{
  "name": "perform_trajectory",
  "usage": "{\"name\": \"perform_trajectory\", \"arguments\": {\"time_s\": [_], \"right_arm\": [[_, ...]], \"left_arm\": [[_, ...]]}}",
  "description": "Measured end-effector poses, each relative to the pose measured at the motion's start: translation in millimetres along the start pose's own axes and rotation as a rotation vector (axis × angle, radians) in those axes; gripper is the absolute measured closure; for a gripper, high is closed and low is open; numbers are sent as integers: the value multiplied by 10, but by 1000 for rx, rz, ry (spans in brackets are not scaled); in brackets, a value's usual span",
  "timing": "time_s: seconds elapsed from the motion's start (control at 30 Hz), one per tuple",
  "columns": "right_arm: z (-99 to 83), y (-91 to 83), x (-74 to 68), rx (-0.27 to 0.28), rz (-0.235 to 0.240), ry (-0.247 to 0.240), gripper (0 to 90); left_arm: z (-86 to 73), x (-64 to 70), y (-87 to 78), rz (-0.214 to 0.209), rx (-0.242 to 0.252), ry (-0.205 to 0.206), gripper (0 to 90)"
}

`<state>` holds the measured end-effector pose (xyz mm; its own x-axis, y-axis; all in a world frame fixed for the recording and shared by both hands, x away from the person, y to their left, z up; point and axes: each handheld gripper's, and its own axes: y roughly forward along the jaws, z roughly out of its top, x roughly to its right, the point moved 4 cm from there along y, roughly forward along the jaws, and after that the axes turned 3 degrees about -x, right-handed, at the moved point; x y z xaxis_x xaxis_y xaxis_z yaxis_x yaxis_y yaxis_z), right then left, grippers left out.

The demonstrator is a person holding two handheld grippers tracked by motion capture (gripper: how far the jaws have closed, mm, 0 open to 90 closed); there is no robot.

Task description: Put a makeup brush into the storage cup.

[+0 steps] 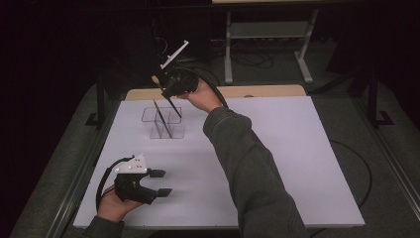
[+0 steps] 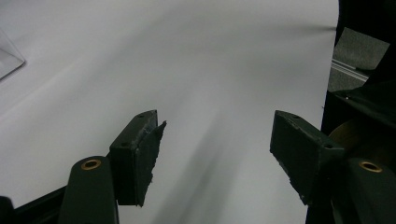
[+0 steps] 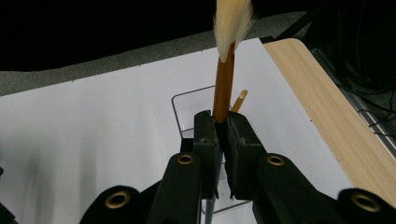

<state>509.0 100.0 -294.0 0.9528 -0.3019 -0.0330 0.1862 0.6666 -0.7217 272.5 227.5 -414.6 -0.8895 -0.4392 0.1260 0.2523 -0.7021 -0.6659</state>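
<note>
Right gripper [image 3: 223,128]: you hold it above the far left part of the table [image 1: 277,163], jaws pinched on the brown shaft of a brush [image 3: 225,79]. In the right gripper view the pale bristles point up and away from the jaws; in the high view the dark lower end of the brush slants down toward the box [image 1: 163,123].

Left gripper [image 1: 159,182]: you rest it near the table's front left corner, jaws spread wide, nothing between them. It is well apart from the box.

Box: clear plastic, open top, split by inner walls into compartments, how many is hard to tell. One thin stick [image 1: 162,119] already leans in it, tilted; its tan tip [image 3: 241,99] shows just beside the held brush in the right gripper view. Which compartment it stands in cannot be told. The other compartments look empty.

Risks, judged from here:
- The box is light and nobody steadies it. If your brush end catches a wall or rim on the way down, it may slide or tip.
- The leaning stick crosses the opening. Knock it and it may swing out or block your entry.
- Your grip sits on a round, smooth shaft. A side push at the lower end could twist the brush in the jaws.
- Let go too high and the brush may bounce out.
</note>
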Motion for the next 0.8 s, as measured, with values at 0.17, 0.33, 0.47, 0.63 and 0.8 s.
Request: {"name": "perform_trajectory", "arguments": {"time_s": [0.17,0.33,0.47,0.63,0.8], "right_arm": [[22,66,10,6,-7,1,827],[33,116,26,11,-10,3,827],[38,152,27,6,-12,9,827],[31,189,35,4,-18,20,827],[18,226,51,7,-17,22,827]], "left_arm": [[5,3,-9,-2,7,1,322],[2,0,-8,-3,8,0,321],[0,-2,-16,-2,8,-2,321],[-2,-4,-22,-2,11,-6,321],[-1,0,-22,-4,13,-7,320]]}}
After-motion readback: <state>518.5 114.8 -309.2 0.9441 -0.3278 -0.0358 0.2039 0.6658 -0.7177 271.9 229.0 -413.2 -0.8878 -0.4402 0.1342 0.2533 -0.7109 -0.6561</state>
